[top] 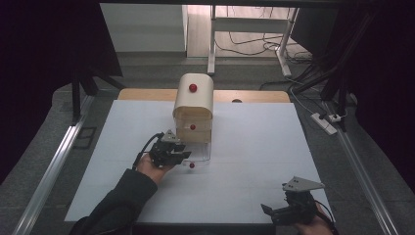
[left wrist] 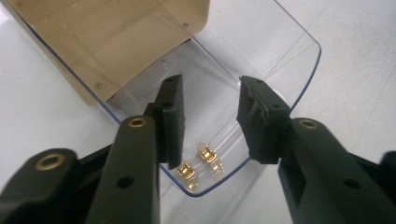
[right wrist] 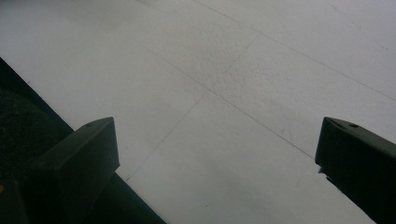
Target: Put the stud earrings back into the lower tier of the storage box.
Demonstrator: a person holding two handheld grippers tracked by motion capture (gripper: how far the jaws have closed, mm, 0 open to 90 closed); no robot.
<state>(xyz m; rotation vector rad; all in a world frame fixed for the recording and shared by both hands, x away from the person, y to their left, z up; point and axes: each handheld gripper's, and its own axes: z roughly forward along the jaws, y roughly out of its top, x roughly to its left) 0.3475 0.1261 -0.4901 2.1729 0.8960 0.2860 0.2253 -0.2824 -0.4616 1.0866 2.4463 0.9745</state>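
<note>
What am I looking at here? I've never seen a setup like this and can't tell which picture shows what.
A person sits at a white table holding a hand-held two-jaw gripper in each hand. The high view looks down from above. The other two pictures come from cameras riding on the grippers, looking along their black jaws. On the table stands a small wooden box with red knobs; its clear plastic drawer is pulled out. The left gripper hovers over the drawer's front edge, jaws apart, gripping nothing. The right gripper waits near the table's near edge, jaws wide open over the bare tabletop.
</note>
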